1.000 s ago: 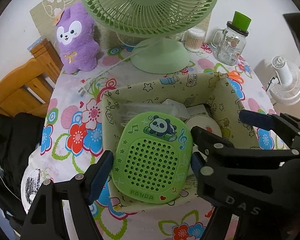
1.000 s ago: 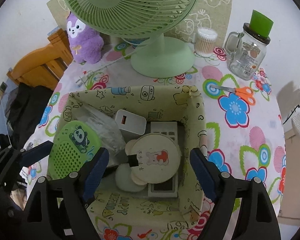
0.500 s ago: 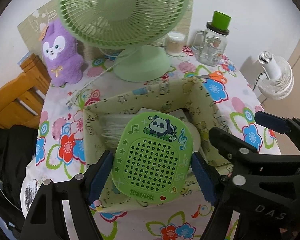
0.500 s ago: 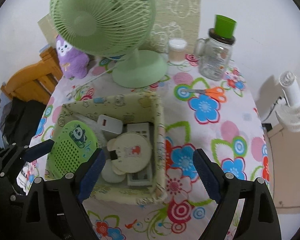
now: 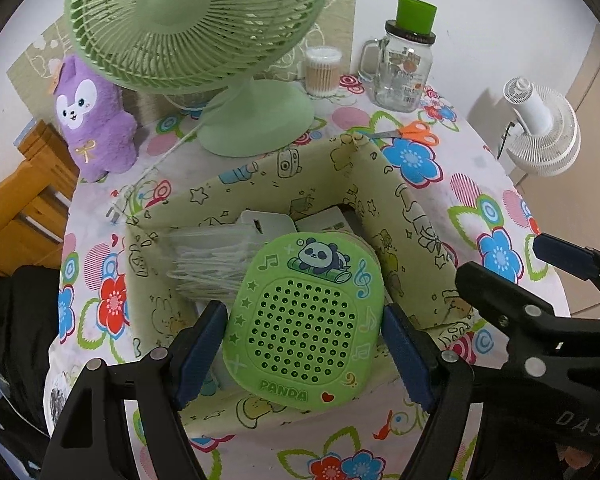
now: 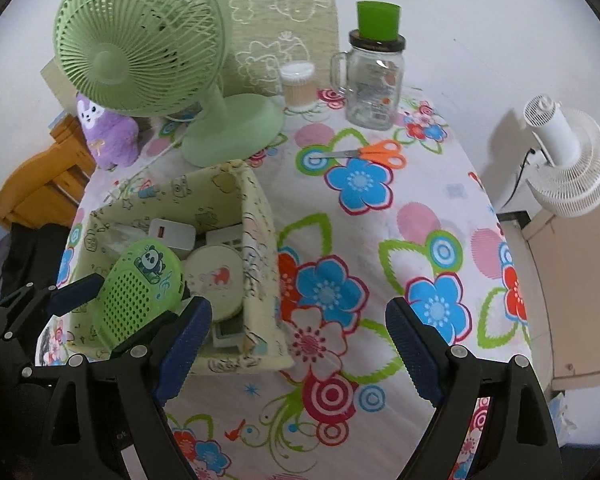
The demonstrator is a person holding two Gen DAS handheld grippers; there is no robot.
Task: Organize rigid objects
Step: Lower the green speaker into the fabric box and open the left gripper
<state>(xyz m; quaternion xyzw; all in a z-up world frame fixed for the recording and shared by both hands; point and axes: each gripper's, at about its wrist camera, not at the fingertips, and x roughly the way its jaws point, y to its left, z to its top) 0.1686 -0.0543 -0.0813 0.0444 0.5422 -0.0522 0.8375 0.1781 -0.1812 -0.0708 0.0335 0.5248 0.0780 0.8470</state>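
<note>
My left gripper (image 5: 304, 344) is shut on a green panda speaker (image 5: 306, 320) and holds it over the near side of a pale green fabric box (image 5: 260, 176). In the right wrist view the speaker (image 6: 136, 292) hangs above the box (image 6: 256, 240), which holds a white charger (image 6: 172, 234), a round cream disc (image 6: 216, 276) and a clear plastic bag (image 5: 204, 256). My right gripper (image 6: 296, 344) is open and empty over the flowered tablecloth, right of the box.
A green desk fan (image 6: 152, 60) stands behind the box, with a purple plush (image 5: 92, 120) to its left. Orange scissors (image 6: 364, 154), a cotton-swab jar (image 6: 298, 84) and a glass mug jar (image 6: 374, 80) lie at the back. A white fan (image 6: 568, 168) stands off the table's right edge.
My right gripper has drawn back and moved right, from over the box to over the bare cloth. My left gripper has risen slightly, still holding the speaker over the box.
</note>
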